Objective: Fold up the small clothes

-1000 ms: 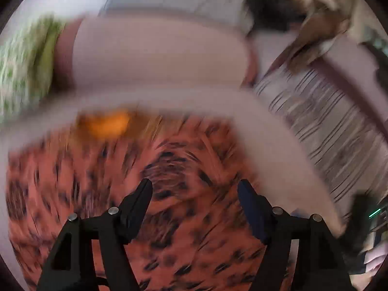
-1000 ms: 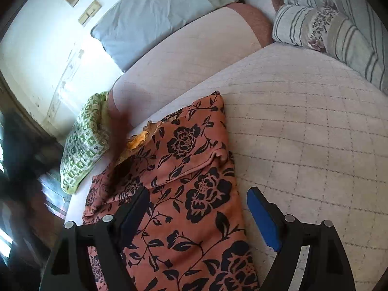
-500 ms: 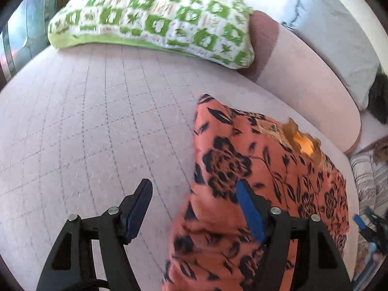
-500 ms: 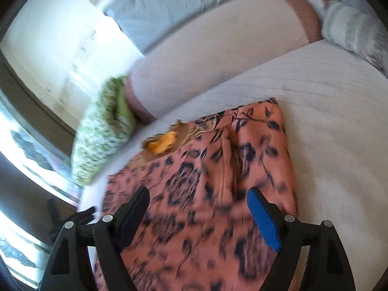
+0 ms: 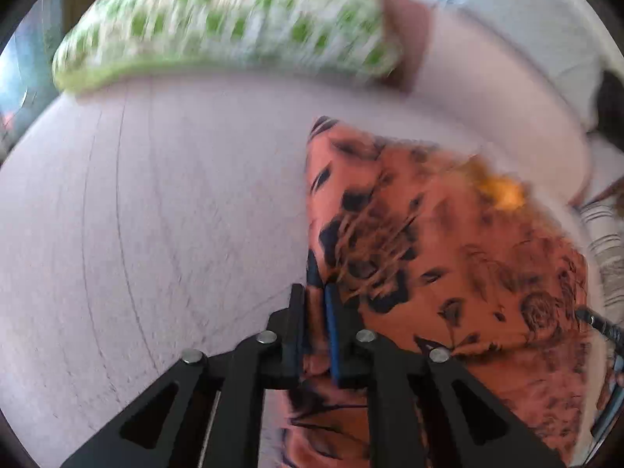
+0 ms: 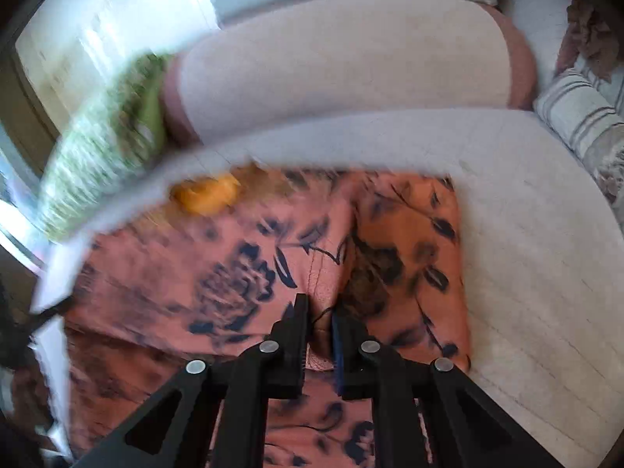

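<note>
Left wrist view, grip: the left gripper [image 5: 314, 312] is closing its jaws on the near left edge of the orange flowered garment [image 5: 448, 280]; a thin fold of cloth sits between the pads.
Left wrist view, garment: it lies flat on the pale quilted bed cover [image 5: 156, 214], right of centre, with a yellow patch [image 5: 503, 191] near its far end.
Left wrist view, room: a green-and-white pillow [image 5: 234, 27] lies at the far edge, blurred, beside a pink bolster [image 5: 487, 89].
Right wrist view, grip: the right gripper [image 6: 321, 319] is closing too, pinching a raised ridge of the same garment [image 6: 234, 265] near its middle seam.
Right wrist view, surroundings: bare cover [image 6: 546, 253] runs to the right; a striped pillow [image 6: 577, 117] sits at the far right, the bolster [image 6: 351, 62] behind.
Step in hand: I judge both hands are taking hold for a fold.
Next move: likely lifting both pinched spots together and carrying them across evenly, so the cloth lands flat without bunching.
Risk: the right pinch may catch only the top layer.
</note>
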